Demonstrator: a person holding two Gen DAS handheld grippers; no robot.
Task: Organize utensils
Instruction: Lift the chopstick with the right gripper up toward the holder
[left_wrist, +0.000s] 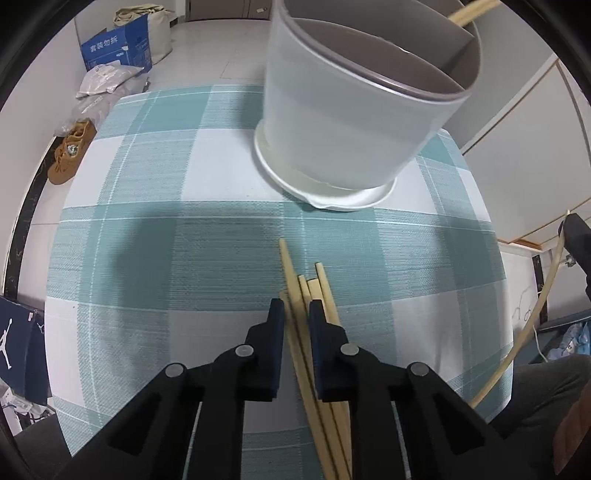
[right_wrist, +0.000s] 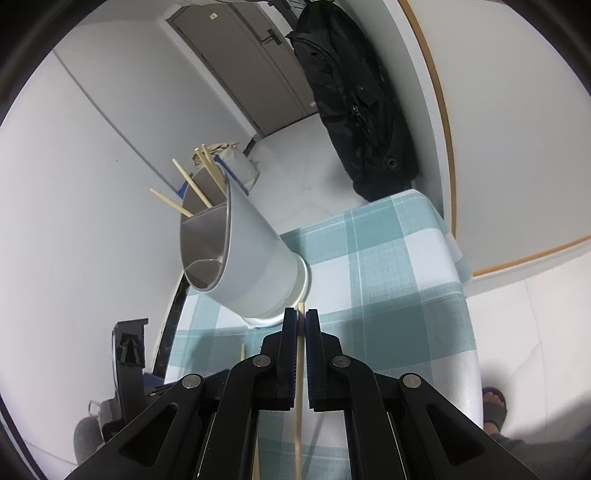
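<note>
A grey-white utensil holder (left_wrist: 362, 107) with inner dividers stands on the teal checked tablecloth (left_wrist: 207, 229). In the right wrist view the holder (right_wrist: 255, 258) has several wooden chopsticks (right_wrist: 199, 184) sticking out of it. My left gripper (left_wrist: 296, 308) is closed around a bundle of several wooden chopsticks (left_wrist: 306, 350), low over the cloth in front of the holder. My right gripper (right_wrist: 300, 317) is shut on a single chopstick (right_wrist: 299, 387), held above the table near the holder's base. That chopstick also shows in the left wrist view (left_wrist: 532, 325).
A blue cardboard box (left_wrist: 118, 46), plastic bags (left_wrist: 107, 79) and a brown shoe (left_wrist: 70, 155) lie on the floor beyond the table. A black bag (right_wrist: 354, 99) hangs by the door. A person's sandalled foot (right_wrist: 493, 404) is at the right of the table.
</note>
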